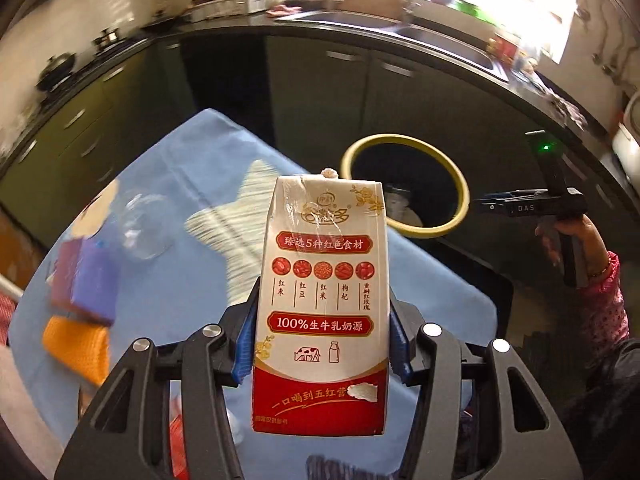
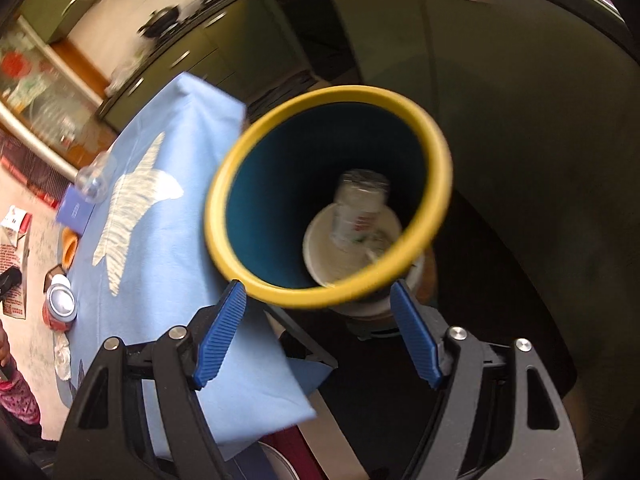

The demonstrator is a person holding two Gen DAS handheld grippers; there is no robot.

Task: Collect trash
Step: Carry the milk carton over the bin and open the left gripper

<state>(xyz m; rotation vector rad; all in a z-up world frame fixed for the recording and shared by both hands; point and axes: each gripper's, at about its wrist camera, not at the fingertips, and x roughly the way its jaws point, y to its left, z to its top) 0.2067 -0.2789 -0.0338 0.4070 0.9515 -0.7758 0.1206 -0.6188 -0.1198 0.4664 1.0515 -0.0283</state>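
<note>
A white and red milk carton [image 1: 324, 280] stands upright between the blue pads [image 1: 246, 344] of my left gripper [image 1: 324, 300], which is shut on its sides above the blue-clothed table [image 1: 180, 184]. The same carton [image 2: 14, 240] shows at the left edge of the right wrist view. A trash bin [image 2: 224, 200] with a yellow rim and blue inside stands off the table's edge, and a white bowl [image 2: 320, 256] and a plastic bottle [image 2: 360, 208] lie in it. My right gripper [image 2: 316, 286] hovers over the bin's near rim, open and empty.
On the cloth lie a clear plastic bottle [image 1: 144, 228], a purple box [image 1: 88, 280], an orange item [image 1: 76, 348], a can [image 2: 60, 306] and a crumpled tissue [image 2: 62, 356]. Dark kitchen cabinets [image 1: 360, 92] and a counter with a sink [image 1: 440, 36] ring the far side.
</note>
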